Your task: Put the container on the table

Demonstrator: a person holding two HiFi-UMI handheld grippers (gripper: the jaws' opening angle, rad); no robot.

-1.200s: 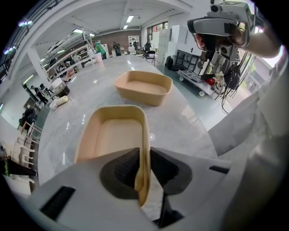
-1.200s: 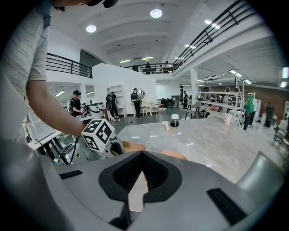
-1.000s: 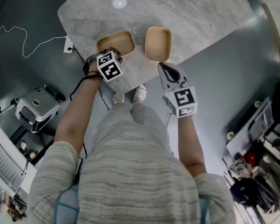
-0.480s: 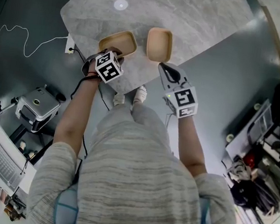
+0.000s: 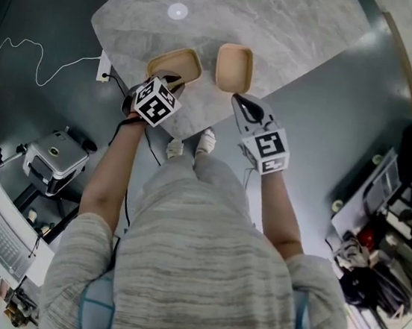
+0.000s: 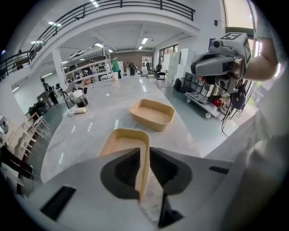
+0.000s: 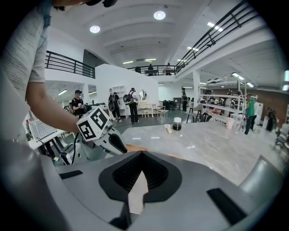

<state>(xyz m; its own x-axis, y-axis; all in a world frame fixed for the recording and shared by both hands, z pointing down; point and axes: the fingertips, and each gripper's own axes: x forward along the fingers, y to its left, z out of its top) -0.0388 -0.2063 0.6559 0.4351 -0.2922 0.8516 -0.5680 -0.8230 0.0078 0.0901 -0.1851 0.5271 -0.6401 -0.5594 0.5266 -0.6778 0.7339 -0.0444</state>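
Person w/ two handheld grippers at a marble table (image 5: 284,27). Left gripper (image 6: 143,173) jaws clamp the near wall of a tan container (image 6: 119,142), which looks to be resting on the tabletop near its edge, beside a second container (image 6: 151,113). Right gripper (image 7: 137,180) jaws are closed on nothing (it hangs near the table edge). Placement looks approx. done; only the release is left.

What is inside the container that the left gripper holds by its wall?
Nothing shows inside. The container has a bare beige floor. The left gripper, clamped on its near wall, covers the nearest corner, so that part cannot be seen.
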